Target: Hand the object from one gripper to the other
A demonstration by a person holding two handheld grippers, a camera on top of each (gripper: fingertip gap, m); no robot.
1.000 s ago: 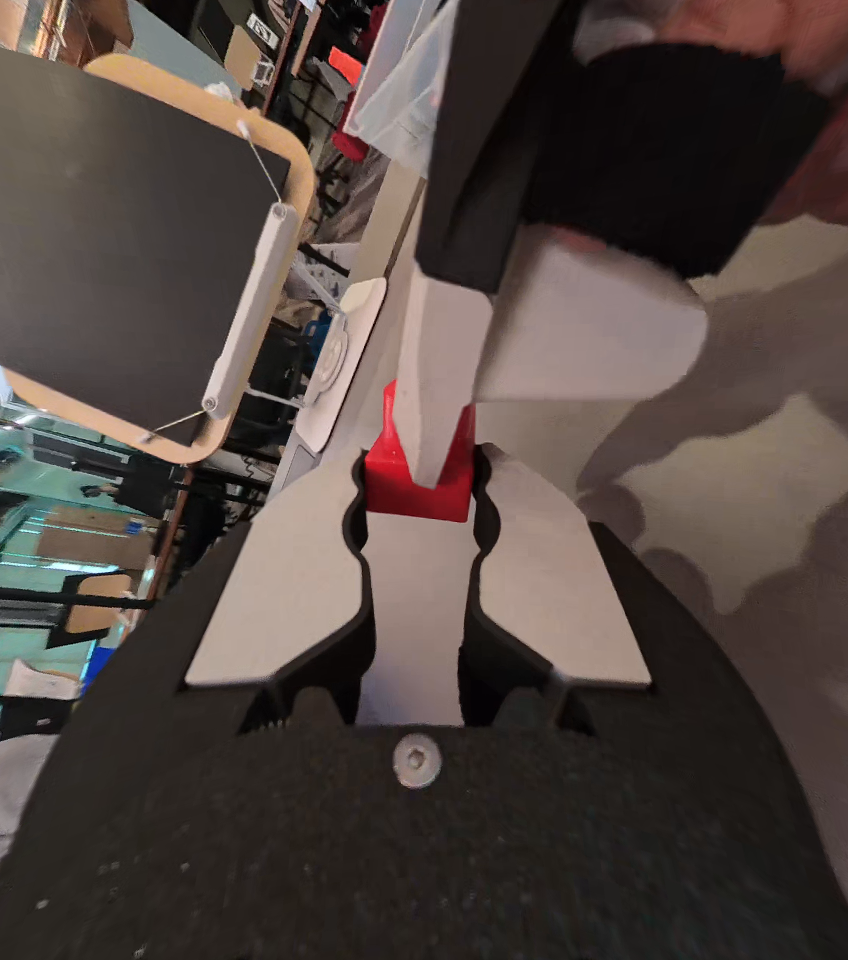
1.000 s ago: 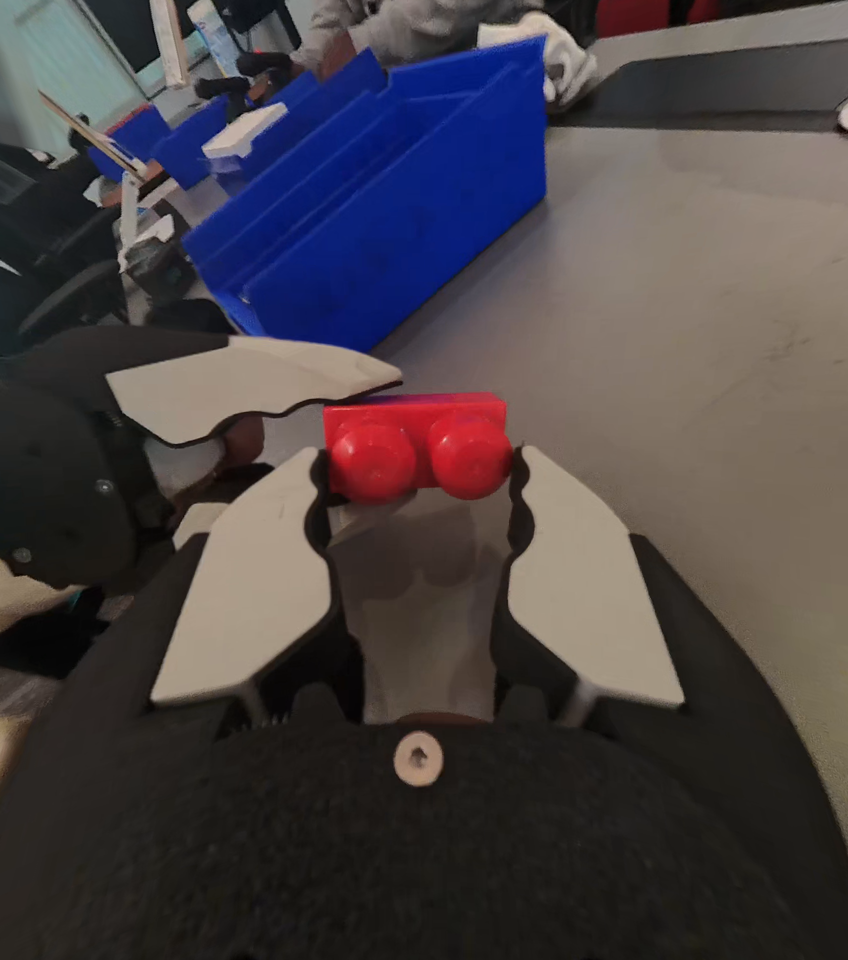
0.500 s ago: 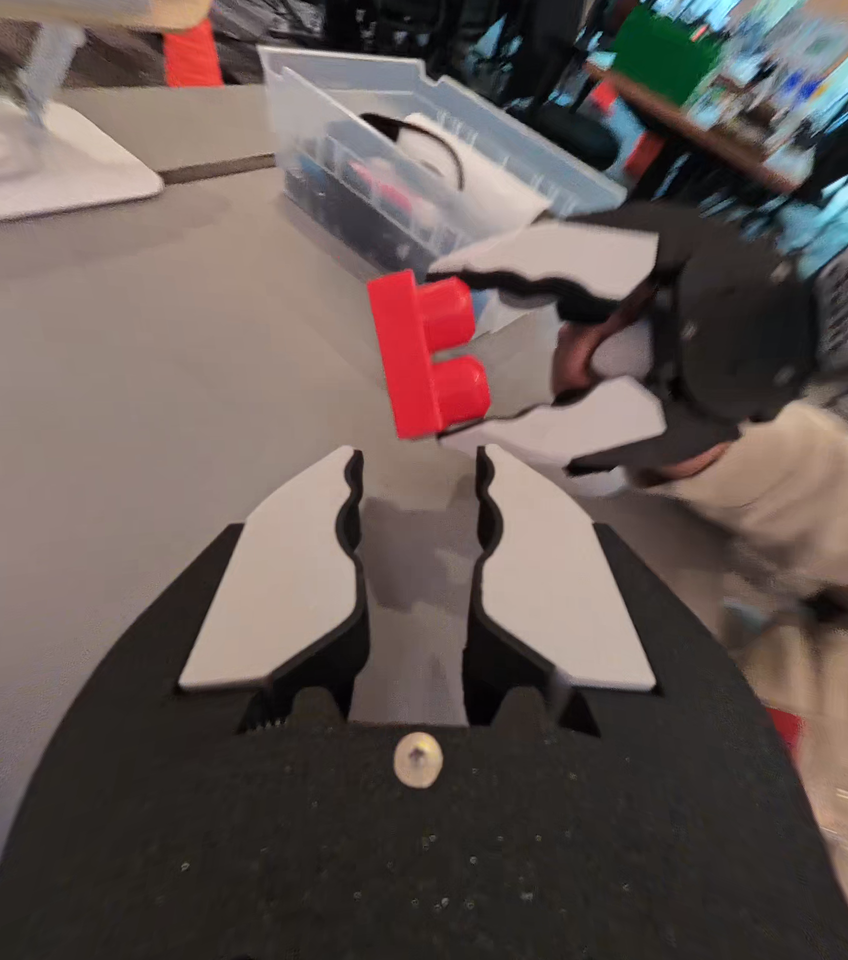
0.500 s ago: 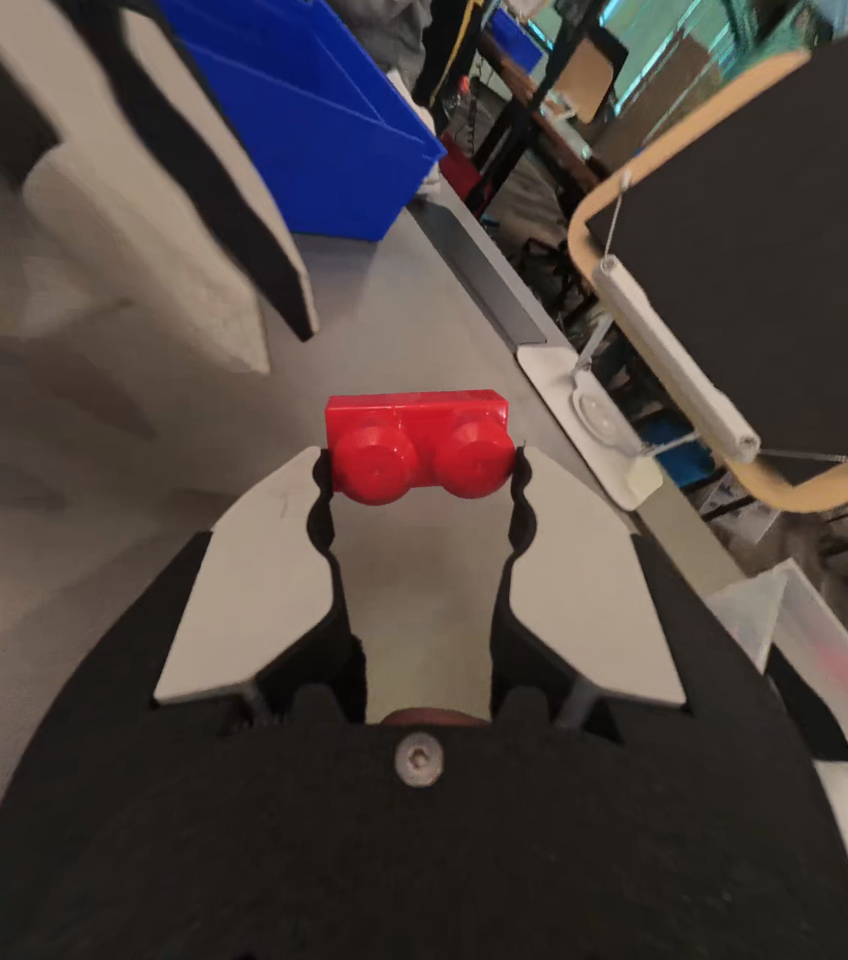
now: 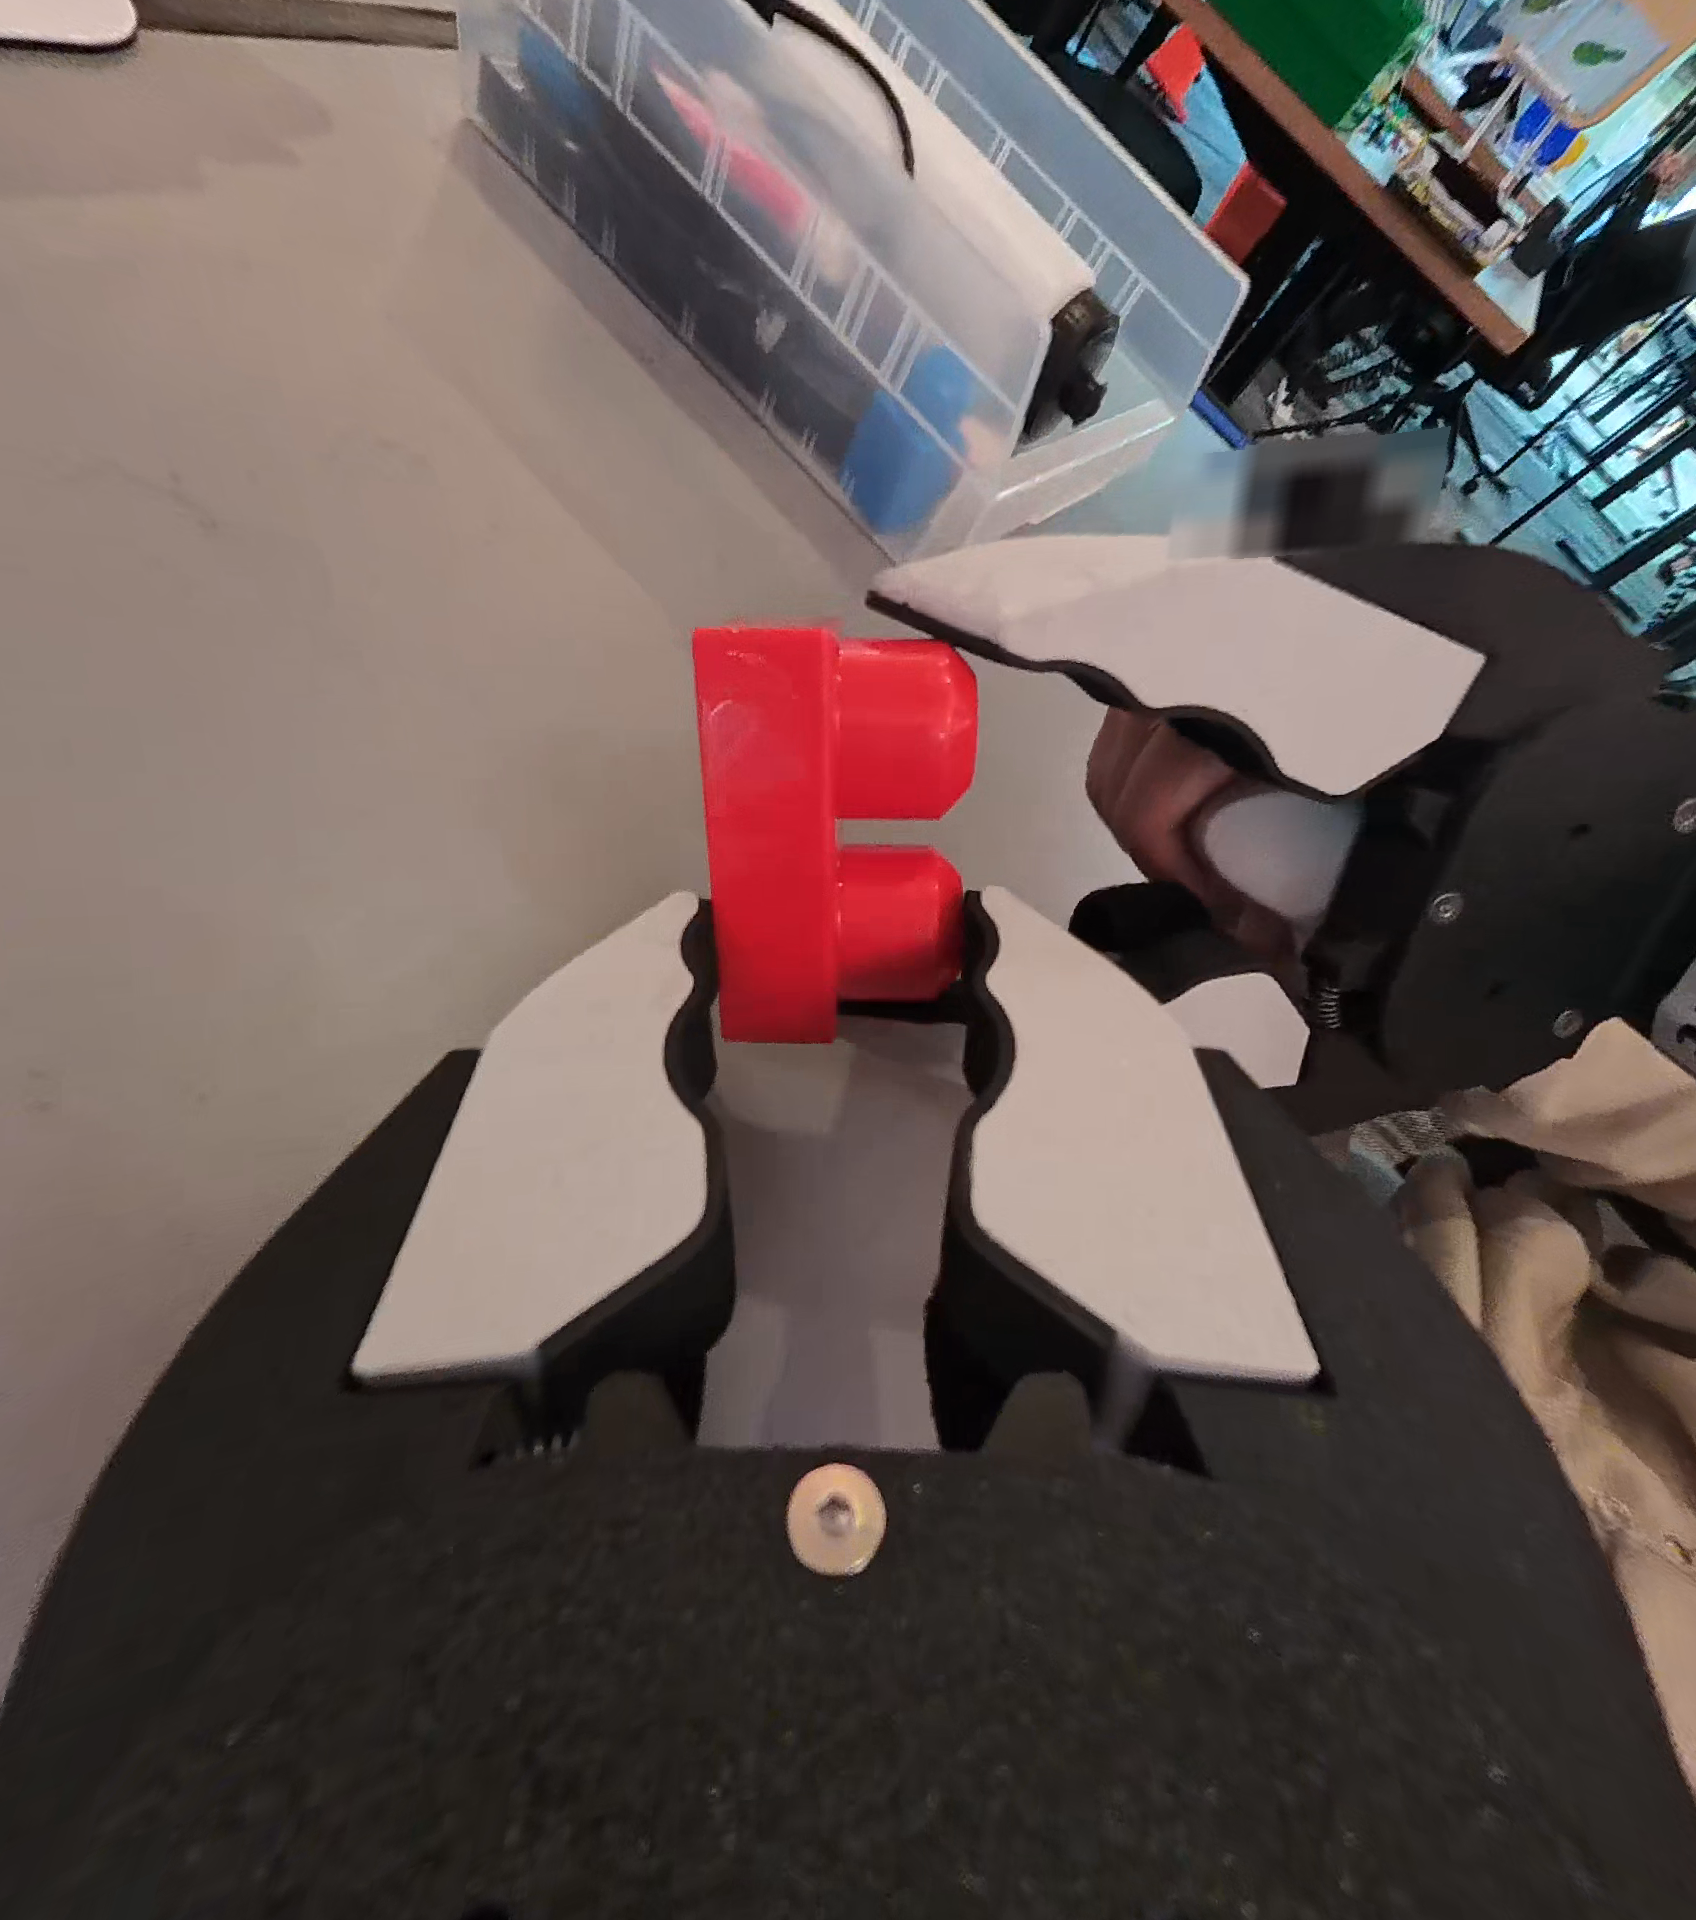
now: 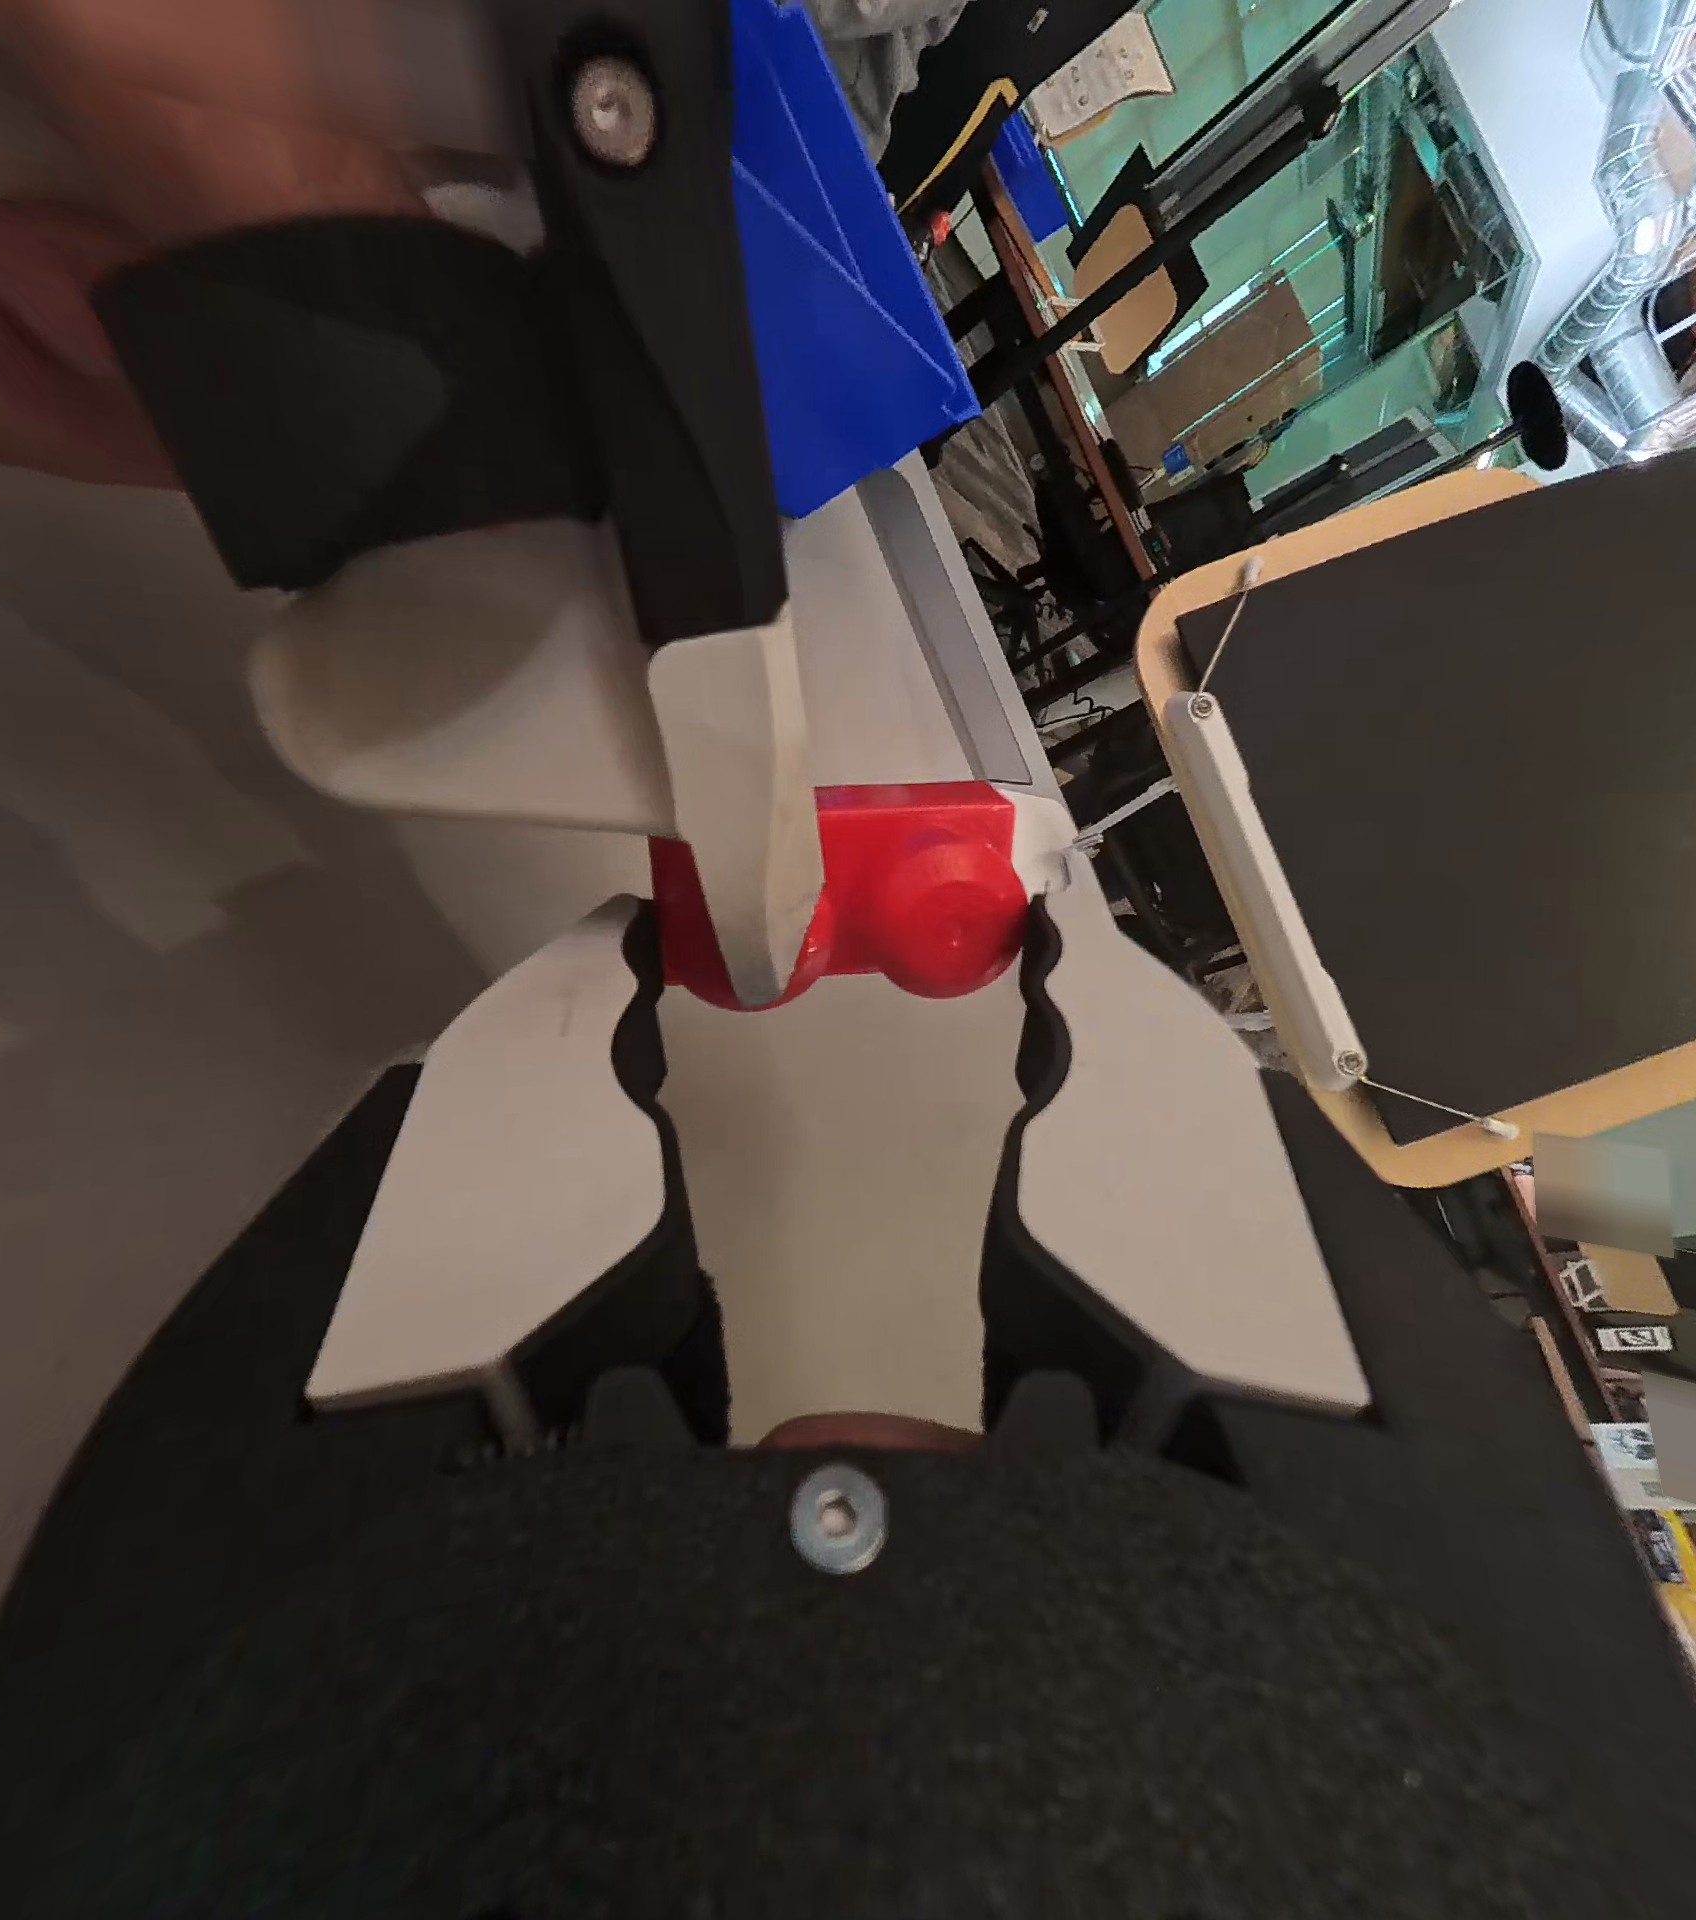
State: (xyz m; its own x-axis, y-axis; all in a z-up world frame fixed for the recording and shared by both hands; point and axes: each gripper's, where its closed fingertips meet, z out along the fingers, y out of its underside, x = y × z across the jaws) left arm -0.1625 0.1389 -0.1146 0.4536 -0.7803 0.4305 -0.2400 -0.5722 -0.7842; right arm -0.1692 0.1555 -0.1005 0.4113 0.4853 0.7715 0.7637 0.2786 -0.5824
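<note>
While my left tongs pinch the lower end of the red two-stud brick, one tip on its flat back and the other on the near stud, my right tongs clamp the same brick from the other side, a tip on each end of it. Both pairs are pressed against the brick, which hangs in the air above the grey table, clear of its surface. In the left wrist view the brick stands on end with its studs pointing right, toward my right tongs' upper finger, which rests on the far stud. In the right wrist view a finger of my left tongs crosses the brick's left half. A clear plastic bin sits farther off on the table, and a blue bin lies beyond the left tongs
</note>
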